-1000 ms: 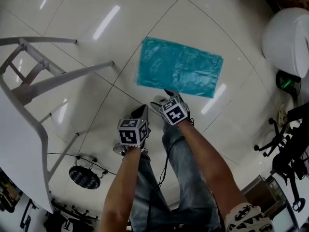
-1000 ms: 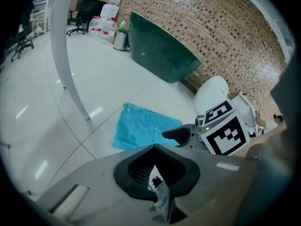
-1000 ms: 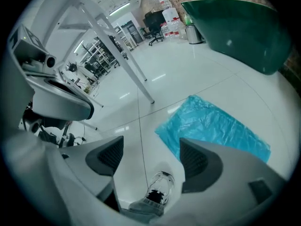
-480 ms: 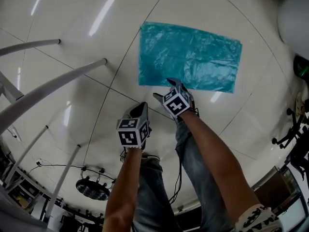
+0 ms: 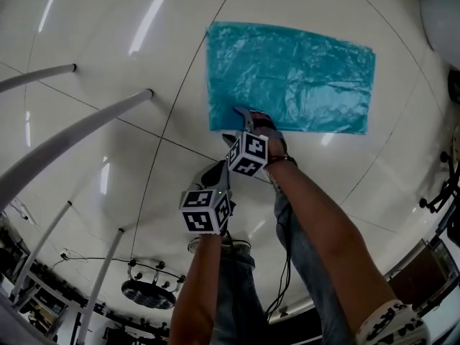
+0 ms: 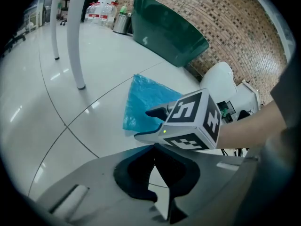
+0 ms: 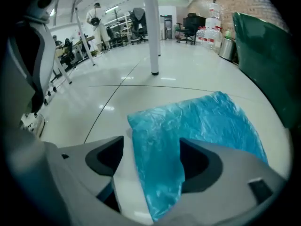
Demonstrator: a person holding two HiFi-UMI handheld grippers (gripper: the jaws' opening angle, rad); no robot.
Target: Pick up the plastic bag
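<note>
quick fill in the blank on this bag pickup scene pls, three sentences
1. The crinkled teal plastic bag lies flat on the glossy white tiled ____.
2. The right gripper has its jaws ____, with the bag's near edge between them.
3. The left gripper, held short of the bag, has its jaws ____ on nothing.

Missing words: floor; open; shut.

1x plastic bag (image 5: 291, 77), 2x tools (image 5: 215, 175) (image 5: 241, 115)
</note>
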